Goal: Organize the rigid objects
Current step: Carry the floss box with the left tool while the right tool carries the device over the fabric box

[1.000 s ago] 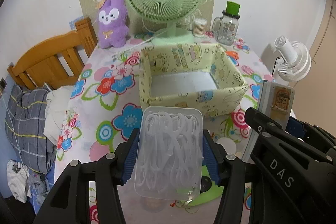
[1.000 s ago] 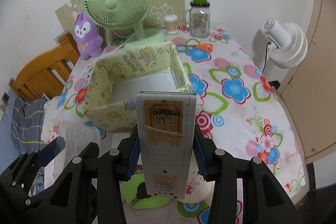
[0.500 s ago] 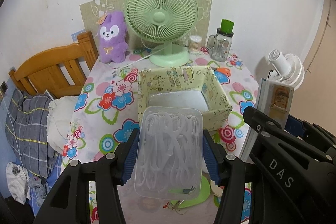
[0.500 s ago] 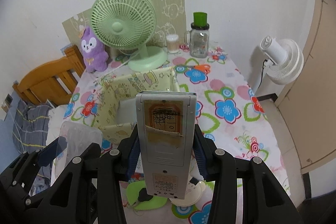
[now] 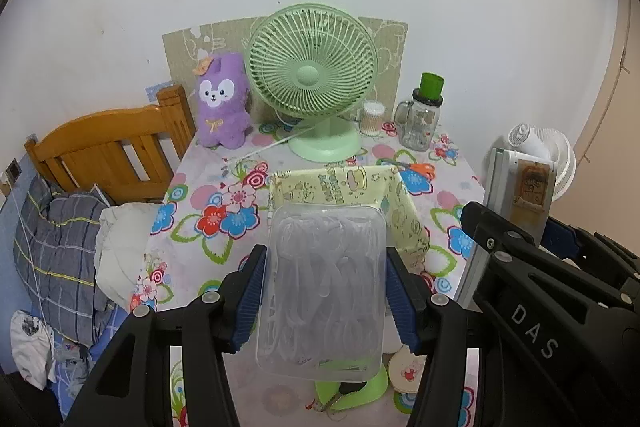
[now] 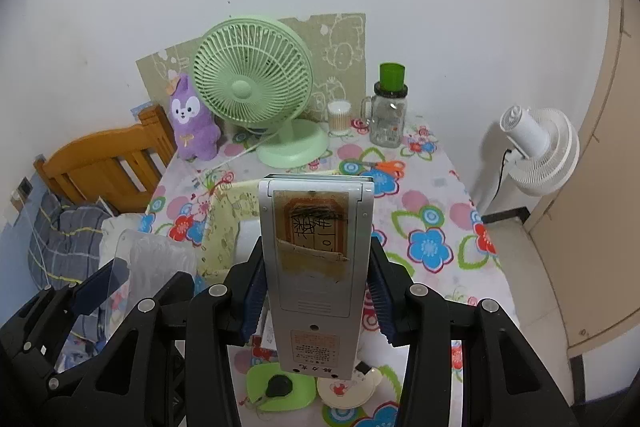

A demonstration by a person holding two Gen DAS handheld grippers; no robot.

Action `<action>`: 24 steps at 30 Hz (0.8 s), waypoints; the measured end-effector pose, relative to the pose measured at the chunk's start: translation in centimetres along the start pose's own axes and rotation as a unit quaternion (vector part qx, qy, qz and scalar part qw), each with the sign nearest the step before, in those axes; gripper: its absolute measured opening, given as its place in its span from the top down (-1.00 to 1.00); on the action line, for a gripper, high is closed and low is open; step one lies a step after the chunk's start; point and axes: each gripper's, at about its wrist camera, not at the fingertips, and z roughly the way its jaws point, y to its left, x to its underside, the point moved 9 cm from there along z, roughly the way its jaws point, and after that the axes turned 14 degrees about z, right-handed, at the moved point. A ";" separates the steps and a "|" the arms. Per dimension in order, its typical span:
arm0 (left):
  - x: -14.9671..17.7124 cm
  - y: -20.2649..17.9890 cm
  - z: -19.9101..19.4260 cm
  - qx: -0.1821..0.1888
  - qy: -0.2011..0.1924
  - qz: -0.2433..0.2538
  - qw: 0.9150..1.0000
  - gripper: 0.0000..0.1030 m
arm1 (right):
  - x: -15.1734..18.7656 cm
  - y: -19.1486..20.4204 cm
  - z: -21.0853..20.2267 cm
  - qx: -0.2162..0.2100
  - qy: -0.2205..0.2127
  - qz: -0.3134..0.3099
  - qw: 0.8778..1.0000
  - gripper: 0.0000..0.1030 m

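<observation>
Both grippers hang above the near edge of the floral table [image 5: 208, 187], tilted down toward the yellow box [image 5: 404, 211]. The left gripper [image 5: 324, 291] clamps a clear case [image 5: 324, 283] of white loops; the right gripper [image 6: 316, 287] clamps a grey remote [image 6: 316, 267] — upright, its taped label yellowed and peeling.

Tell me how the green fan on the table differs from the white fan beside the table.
The green fan stands on the flowered table; the white fan stands off it, beside the right edge. The green fan faces the camera, showing its grille; the white fan is turned away, showing its motor housing. The green fan is pale green; the white fan is white. Both have round grilles.
</observation>
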 end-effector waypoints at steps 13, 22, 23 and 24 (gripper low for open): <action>-1.6 0.5 0.8 -0.006 0.003 -0.016 1.000 -0.13 | -2.0 0.5 1.0 -0.005 -0.004 -0.008 1.000 0.05; -3.2 1.1 2.3 -0.016 0.004 -0.025 1.000 -0.13 | -3.7 1.1 3.1 -0.013 0.003 -0.018 1.000 0.05; -3.4 1.2 2.6 -0.019 0.004 -0.025 0.999 -0.13 | -3.9 1.1 3.3 -0.014 0.005 -0.018 1.000 0.05; -3.6 1.2 2.7 -0.020 0.005 -0.025 0.999 -0.13 | -4.0 1.1 3.6 -0.015 0.007 -0.018 1.000 0.05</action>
